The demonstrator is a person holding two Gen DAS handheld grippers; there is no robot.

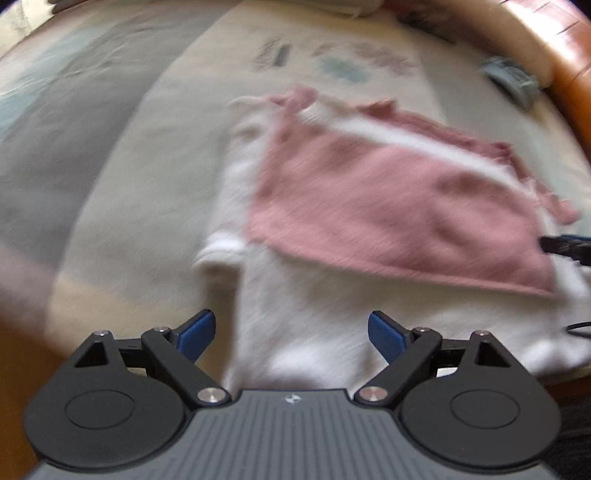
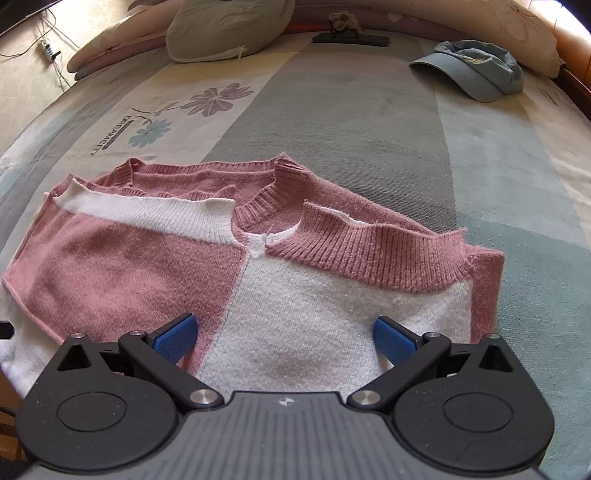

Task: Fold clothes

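Left wrist view, blurred: left gripper [image 1: 291, 334] fingers wide, nothing between the pads. Sweater [image 1: 388, 221] lies on the bed [image 1: 129, 166] ahead of the fingers, white part right under them, pink panel further out and to the right. Right gripper's tip [image 1: 565, 245] pokes in at the far right edge, by the pink hem. Cap [image 1: 511, 79] far ahead right.

Right wrist view: right gripper [image 2: 286, 339] fingers wide, empty, both pads low over the sweater [image 2: 295, 295]; the pink/white seam runs just inside the left pad. Collar ahead. Beyond: cap [image 2: 476, 70] ahead right, pillow [image 2: 225, 29] ahead left, phone [image 2: 351, 38] far ahead, power strip [image 2: 46, 48] far left.
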